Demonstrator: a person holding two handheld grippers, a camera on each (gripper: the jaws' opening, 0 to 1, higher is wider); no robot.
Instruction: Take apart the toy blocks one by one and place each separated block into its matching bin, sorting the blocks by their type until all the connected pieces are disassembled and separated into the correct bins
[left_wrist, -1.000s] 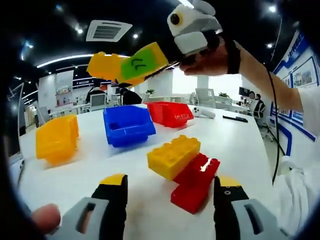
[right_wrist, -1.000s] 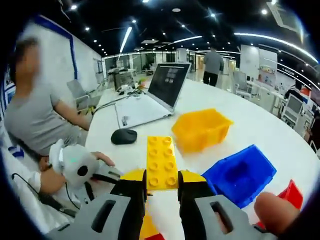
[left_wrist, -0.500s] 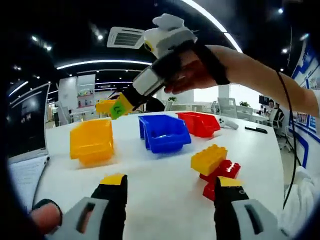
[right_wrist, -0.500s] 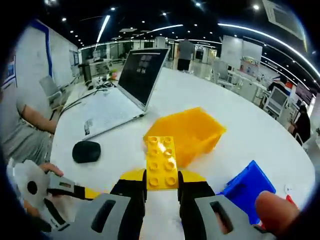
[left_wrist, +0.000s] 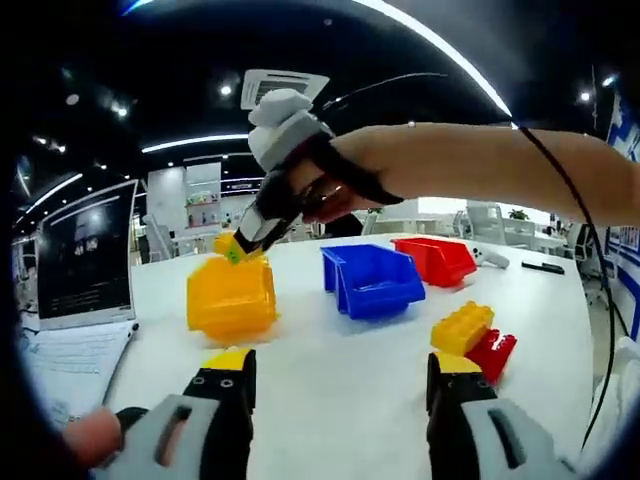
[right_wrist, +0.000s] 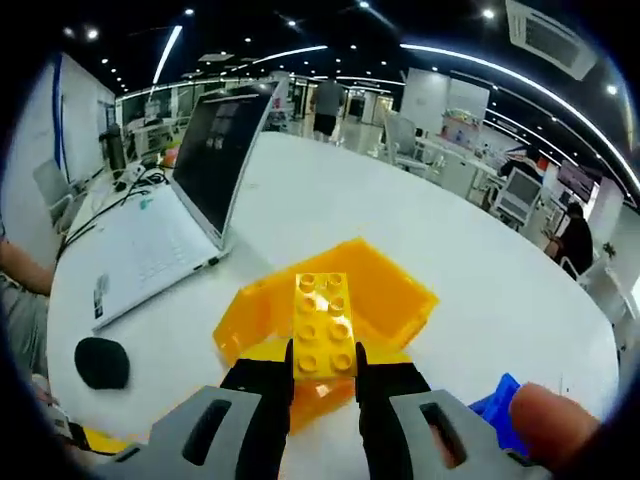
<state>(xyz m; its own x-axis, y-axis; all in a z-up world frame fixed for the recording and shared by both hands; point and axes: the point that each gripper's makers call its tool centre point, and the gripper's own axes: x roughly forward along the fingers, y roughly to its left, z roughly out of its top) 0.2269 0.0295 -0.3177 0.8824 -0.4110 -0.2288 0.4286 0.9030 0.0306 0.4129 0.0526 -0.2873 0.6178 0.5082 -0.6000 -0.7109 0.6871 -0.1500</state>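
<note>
Blue bin (right_wrist: 497, 405) mostly hidden behind thumb (right_wrist: 541, 427); red block (left_wrist: 491, 353) partly covered by yellow block (left_wrist: 461, 327).

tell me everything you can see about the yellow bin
The yellow bin looks like glossy moulded plastic, an open-topped box with sloping walls and a lower front lip. It stands on the white table, left of the blue bin in the left gripper view, apart from it. In the right gripper view the laptop lies beyond it. The right gripper holds a yellow block over its opening; whether the block touches the bin cannot be told. What lies inside is hidden.
</note>
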